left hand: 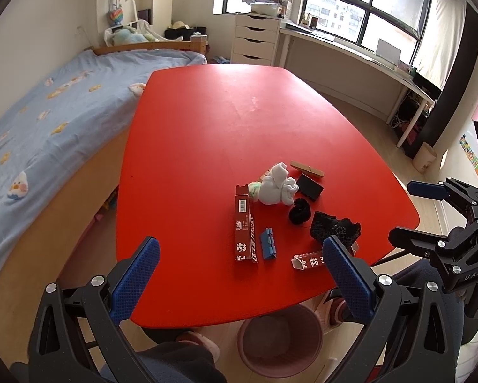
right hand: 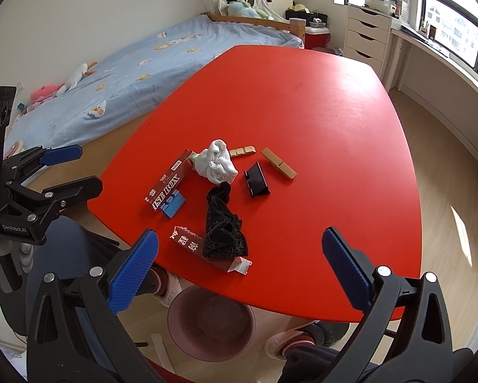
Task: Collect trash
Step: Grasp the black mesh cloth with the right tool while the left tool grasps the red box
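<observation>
Torn red carton (right hand: 207,250) flat near table edge, above pink bin (right hand: 212,322)

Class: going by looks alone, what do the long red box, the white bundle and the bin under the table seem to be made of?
Long red box: printed cardboard, apparently; flat creased panels, barcode. White bundle: soft knit fabric, matte, folds; possibly a sock. Bin: probably moulded plastic, smooth pinkish wall.

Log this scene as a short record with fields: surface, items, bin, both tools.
surface: red rounded table
items: long dark-red cardboard box; short red carton, near edge; crumpled white cloth; black mesh fabric; blue plastic piece; black folded stand; wooden clothespin
bin: pink round bin on floor below near edge
left tool: open, holding nothing
right tool: open, holding nothing
</observation>
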Action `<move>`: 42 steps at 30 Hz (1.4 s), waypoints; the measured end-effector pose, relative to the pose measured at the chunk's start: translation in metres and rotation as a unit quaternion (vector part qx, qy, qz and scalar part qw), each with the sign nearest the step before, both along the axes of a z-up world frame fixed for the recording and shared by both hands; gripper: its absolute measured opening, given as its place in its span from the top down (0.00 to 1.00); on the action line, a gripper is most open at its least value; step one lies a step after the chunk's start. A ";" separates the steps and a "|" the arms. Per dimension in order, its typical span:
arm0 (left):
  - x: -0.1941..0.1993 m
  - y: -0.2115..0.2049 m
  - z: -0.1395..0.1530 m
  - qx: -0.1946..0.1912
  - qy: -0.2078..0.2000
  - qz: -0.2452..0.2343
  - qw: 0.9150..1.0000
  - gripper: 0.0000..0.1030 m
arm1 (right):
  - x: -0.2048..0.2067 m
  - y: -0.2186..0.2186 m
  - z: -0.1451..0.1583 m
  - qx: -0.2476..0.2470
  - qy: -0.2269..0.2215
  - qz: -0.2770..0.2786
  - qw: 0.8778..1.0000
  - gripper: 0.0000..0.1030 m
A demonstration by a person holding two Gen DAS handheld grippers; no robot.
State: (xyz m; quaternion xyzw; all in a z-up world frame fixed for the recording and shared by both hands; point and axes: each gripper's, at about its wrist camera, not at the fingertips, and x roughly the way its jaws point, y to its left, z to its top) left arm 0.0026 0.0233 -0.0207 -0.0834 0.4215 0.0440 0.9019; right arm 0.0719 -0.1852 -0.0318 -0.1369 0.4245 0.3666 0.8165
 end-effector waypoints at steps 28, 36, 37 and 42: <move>0.086 0.022 -0.073 -0.039 0.137 -0.009 0.990 0.11 | 0.045 0.056 -0.056 -0.073 0.073 0.051 0.993 0.12; 0.090 0.026 -0.074 -0.048 0.140 -0.016 0.989 0.39 | 0.043 0.060 -0.062 -0.077 0.084 0.064 0.991 0.42; 0.092 0.023 -0.075 -0.046 0.138 -0.018 0.989 0.44 | 0.042 0.061 -0.063 -0.077 0.085 0.065 0.991 0.47; 0.087 0.015 -0.074 -0.046 0.134 -0.026 0.990 0.74 | 0.040 0.063 -0.063 -0.066 0.092 0.073 0.991 0.69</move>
